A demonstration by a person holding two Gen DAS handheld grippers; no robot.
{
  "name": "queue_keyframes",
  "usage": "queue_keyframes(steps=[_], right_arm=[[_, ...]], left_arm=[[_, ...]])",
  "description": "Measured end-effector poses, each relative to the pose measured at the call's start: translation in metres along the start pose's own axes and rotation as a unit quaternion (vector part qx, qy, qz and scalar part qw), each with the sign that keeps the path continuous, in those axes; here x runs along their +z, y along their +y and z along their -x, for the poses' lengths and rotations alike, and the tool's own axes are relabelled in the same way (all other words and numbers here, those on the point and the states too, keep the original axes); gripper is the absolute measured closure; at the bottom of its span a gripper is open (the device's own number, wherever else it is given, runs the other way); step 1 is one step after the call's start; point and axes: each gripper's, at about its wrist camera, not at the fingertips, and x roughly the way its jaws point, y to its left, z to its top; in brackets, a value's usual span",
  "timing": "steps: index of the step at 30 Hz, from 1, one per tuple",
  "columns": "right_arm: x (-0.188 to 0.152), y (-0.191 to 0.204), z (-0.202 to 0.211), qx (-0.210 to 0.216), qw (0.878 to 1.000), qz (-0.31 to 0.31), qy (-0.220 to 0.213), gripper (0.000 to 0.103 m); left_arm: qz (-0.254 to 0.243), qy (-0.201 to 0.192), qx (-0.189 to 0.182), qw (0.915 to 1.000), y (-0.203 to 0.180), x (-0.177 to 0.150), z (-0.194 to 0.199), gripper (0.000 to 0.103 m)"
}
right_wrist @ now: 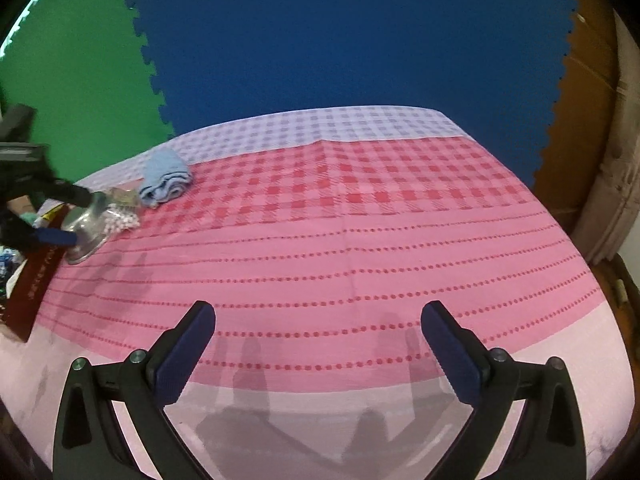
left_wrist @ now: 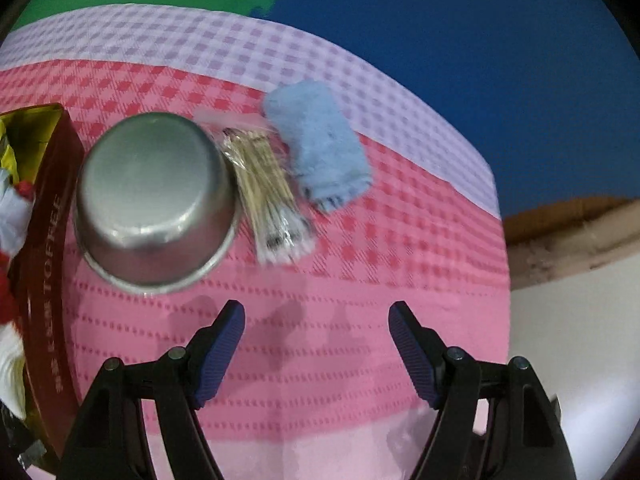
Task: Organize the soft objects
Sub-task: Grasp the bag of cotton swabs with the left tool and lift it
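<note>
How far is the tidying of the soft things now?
Done, it seems: white and red soft things already lie in the dark red toffee box. In hand: nothing; the left gripper and right gripper are both open and empty. Left: the folded blue towel lies on the checked cloth, beside a packet of sticks.

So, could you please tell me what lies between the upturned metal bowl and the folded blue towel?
A clear packet of thin sticks lies between the metal bowl and the blue towel, close against both. The left wrist view shows this best.
</note>
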Motion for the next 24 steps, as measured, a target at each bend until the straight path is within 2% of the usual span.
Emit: queue_keyframes(steps=[4,12,14,17,18,19,20,24], right_arm=[[0.001,0.0,0.0,0.017,1.0,-0.002,0.0,0.001],[0.0,-0.002,0.003,0.031,0.999,-0.009,-0.004,0.001],[0.0,-0.002,0.003,0.03,0.999,-0.011,-0.004,0.001],[0.0,-0.002,0.002,0.03,0.999,-0.012,-0.004,0.001],[0.0,-0.003,0.002,0.03,0.999,-0.012,-0.004,0.001],[0.001,-0.003,0.002,0.03,0.999,-0.013,-0.003,0.001],[0.001,-0.004,0.001,0.029,0.999,-0.014,-0.001,0.001],[0.0,-0.005,-0.001,0.029,0.999,-0.018,0.003,0.001]], left_arm=[[0.001,-0.004,0.026,0.9996,-0.002,0.013,-0.013,0.027],[-0.002,0.003,0.056,0.9984,-0.006,0.04,-0.042,0.027],[0.006,0.005,0.057,0.9984,-0.003,0.045,-0.05,0.027],[0.02,0.005,0.035,0.9992,0.004,0.047,-0.059,0.027],[0.017,0.0,0.035,0.9993,0.004,0.047,-0.061,0.032],[0.01,-0.005,0.029,0.9995,0.005,0.045,-0.061,0.042],[0.005,-0.007,0.027,0.9996,0.004,0.043,-0.061,0.074],[-0.037,-0.016,0.021,0.999,-0.002,0.022,-0.055,0.079]])
